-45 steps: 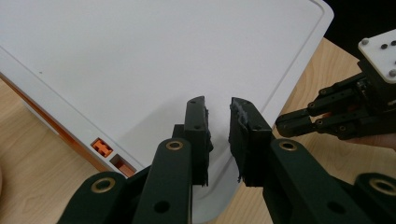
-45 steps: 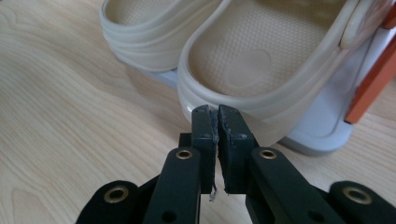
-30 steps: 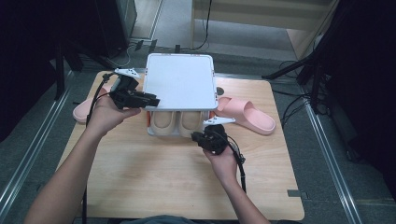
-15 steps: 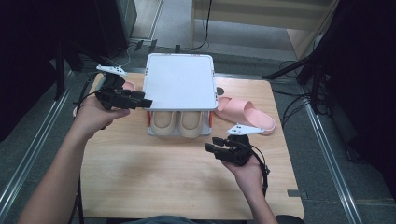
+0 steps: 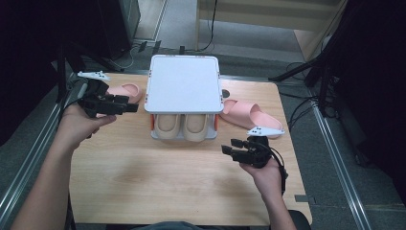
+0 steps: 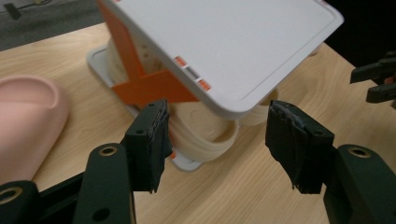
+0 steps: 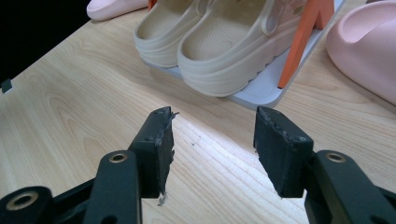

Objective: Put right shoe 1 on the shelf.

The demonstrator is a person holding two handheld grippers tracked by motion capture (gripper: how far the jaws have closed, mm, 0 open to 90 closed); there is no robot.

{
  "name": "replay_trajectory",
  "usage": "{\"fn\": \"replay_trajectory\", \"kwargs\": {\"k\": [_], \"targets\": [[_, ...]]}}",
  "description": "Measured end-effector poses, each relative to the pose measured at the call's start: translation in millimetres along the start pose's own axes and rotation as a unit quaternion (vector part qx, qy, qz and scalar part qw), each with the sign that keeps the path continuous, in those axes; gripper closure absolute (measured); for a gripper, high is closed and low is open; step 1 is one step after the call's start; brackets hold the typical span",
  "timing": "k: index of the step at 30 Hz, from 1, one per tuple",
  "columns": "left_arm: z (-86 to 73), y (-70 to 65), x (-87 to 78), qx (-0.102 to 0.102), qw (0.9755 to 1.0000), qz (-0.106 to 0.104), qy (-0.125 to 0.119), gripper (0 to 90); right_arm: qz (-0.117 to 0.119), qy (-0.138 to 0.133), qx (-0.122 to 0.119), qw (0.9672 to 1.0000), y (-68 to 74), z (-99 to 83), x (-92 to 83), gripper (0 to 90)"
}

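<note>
Grippers apart: left gripper [image 5: 125, 106] and right gripper [image 5: 231, 151], jaws just opened w/ nothing between, flank a white shoe rack [image 5: 184, 85] mid-table whose lower shelf holds beige clogs [image 5: 182, 126], likely just stowed; pink slippers [image 5: 251, 113] wait beside it.

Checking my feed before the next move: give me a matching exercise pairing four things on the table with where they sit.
Things:
1. beige clogs
2. left pink slipper
3. right pink slipper
4. right claw

Places:
A. on the table, right of the rack
B. above bare wood, in front of the rack
C. on the rack's bottom shelf, under the white top
D. on the table, left of the rack, behind the left claw

Pairs: 1-C, 2-D, 3-A, 4-B
</note>
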State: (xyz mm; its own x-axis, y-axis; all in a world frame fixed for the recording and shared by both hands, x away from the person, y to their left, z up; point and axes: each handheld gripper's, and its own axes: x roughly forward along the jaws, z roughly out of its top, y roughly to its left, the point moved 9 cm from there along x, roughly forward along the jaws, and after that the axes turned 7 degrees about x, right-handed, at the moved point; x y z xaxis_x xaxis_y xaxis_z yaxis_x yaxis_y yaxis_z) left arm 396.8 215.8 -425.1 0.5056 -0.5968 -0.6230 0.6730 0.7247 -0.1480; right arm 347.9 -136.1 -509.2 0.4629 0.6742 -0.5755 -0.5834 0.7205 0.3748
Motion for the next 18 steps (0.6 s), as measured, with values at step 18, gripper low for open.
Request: {"fn": "replay_trajectory", "kwargs": {"k": [18], "targets": [[-50.8, 62.5, -18.1, -0.050, 0.9959, 0.074, -0.006, 74.4, 0.009, 0.040, -0.015, 0.9990, -1.9, 5.9, 23.4, 48.3]]}}
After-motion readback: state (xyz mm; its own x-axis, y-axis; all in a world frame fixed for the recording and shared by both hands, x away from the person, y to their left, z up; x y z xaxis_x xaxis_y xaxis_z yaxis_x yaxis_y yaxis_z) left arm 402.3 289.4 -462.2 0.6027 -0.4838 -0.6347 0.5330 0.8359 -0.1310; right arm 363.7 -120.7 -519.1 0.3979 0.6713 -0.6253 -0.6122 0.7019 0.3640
